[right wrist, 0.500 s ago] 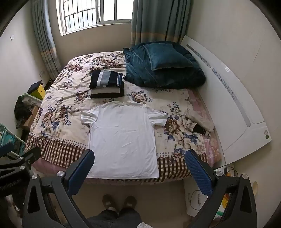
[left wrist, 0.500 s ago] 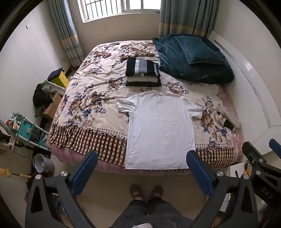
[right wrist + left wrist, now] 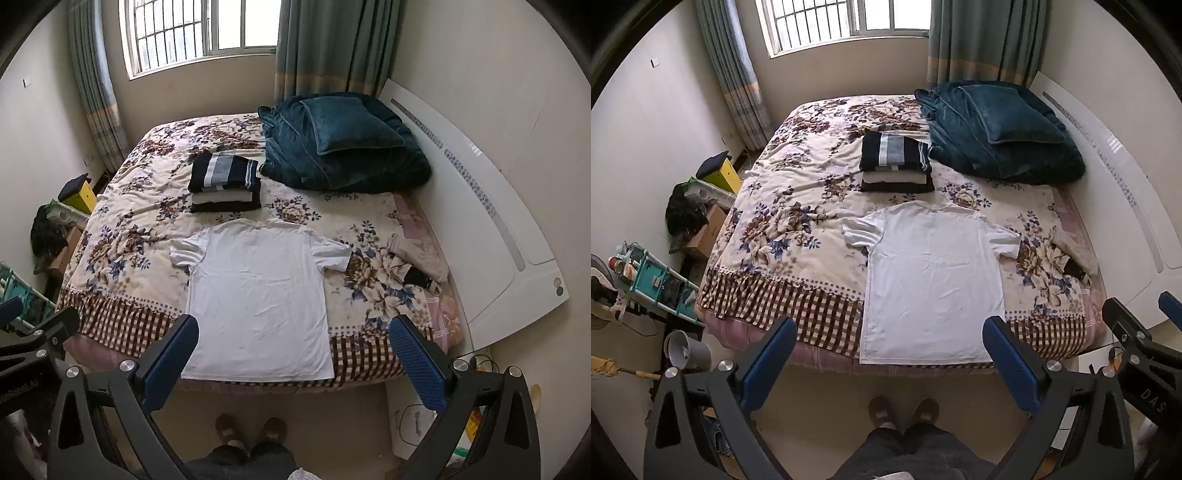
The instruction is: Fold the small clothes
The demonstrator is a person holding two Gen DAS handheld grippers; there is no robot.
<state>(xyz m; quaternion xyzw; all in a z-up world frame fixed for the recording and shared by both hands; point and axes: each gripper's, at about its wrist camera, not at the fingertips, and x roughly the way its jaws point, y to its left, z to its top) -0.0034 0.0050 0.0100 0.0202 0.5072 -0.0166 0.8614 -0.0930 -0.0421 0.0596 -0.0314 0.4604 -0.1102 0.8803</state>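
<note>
Nothing has shifted: white T-shirt (image 3: 932,280) lies flat on the floral bed (image 3: 798,229) below the window (image 3: 849,22), folded stack (image 3: 895,162) behind, both grippers' jaws wide open, empty.

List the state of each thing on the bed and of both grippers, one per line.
White T-shirt: spread flat, unfolded, sleeves out.
Stack of clothes: folded, beyond the collar.
Teal blanket: bunched by the headboard.
Left gripper: open, holding nothing.
Right gripper: open, holding nothing.
Curtains: drawn apart.
</note>
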